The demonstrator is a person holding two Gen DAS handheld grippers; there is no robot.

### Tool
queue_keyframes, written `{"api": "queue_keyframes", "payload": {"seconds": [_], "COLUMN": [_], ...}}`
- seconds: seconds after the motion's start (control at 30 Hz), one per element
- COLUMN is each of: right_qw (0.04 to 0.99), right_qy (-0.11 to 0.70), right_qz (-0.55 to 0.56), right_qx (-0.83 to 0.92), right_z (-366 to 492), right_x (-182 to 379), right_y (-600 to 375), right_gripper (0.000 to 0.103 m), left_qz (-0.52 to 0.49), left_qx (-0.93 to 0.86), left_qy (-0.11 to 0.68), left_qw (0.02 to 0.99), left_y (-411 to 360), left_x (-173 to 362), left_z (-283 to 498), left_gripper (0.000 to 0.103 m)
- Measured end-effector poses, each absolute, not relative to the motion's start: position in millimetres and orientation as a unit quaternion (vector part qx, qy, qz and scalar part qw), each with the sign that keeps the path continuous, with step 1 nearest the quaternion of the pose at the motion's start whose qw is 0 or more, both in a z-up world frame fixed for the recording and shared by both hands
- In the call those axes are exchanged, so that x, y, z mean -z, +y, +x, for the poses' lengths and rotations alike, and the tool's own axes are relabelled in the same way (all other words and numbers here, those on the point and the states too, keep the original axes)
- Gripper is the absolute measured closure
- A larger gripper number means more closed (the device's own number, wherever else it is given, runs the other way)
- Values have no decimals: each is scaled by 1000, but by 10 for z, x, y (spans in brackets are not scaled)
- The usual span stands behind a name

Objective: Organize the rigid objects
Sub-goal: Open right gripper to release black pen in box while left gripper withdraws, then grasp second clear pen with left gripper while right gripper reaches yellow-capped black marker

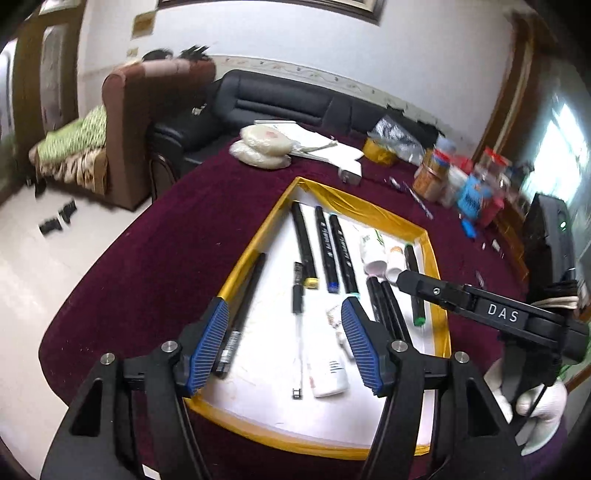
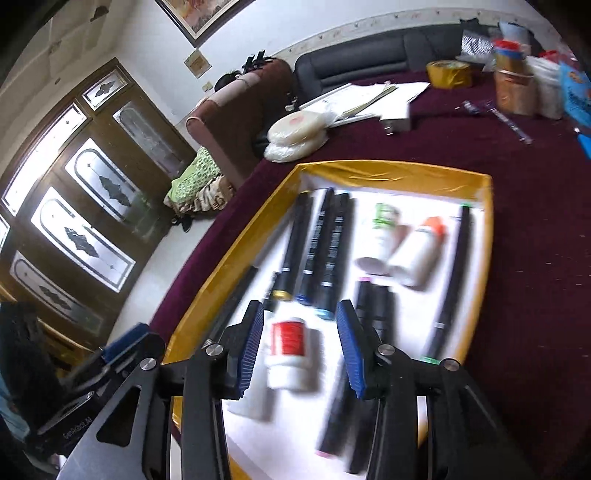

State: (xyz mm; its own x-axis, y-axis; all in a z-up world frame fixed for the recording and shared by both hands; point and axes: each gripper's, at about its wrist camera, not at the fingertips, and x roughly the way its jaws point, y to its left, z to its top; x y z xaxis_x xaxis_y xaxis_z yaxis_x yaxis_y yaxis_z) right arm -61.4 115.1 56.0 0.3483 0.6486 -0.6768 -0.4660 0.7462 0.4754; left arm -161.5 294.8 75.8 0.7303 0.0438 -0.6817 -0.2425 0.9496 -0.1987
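On the maroon counter (image 1: 155,236) lies the gold-rimmed tray (image 1: 258,236), holding three black markers (image 1: 325,251) in a row, bottles beside them. Above the tray's near end, the left tongs (image 1: 284,347) and right tongs (image 2: 301,347) both hang released, empty. The red-labelled bottle (image 2: 290,350) lies below the right tongs; best squared parallel to the marker row.

White walls (image 1: 295,33), a pale floor (image 1: 44,266), a brown armchair (image 1: 129,122), a black sofa (image 1: 280,99) and glazed wooden doors (image 2: 74,206).
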Motion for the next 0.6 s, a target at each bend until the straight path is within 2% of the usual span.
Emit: {"api": "queue_keyframes", "payload": {"seconds": [0.23,0.6], "right_qw": [843,863], "right_qy": [430,427], "right_qz": [96,162], "right_qx": [-307,-218], "right_z": [-618,-394], "right_x": [-611,-455], "right_y": [586,-714], "right_gripper": [65,66], "left_qz": [-70,12], "left_qx": [-69,-29], "left_qy": [389,411], "left_qw": [916,911], "left_y": [2377,1491], "left_x": [-782,-842], "left_z": [-1405,-1199], "left_gripper": [40,40]}}
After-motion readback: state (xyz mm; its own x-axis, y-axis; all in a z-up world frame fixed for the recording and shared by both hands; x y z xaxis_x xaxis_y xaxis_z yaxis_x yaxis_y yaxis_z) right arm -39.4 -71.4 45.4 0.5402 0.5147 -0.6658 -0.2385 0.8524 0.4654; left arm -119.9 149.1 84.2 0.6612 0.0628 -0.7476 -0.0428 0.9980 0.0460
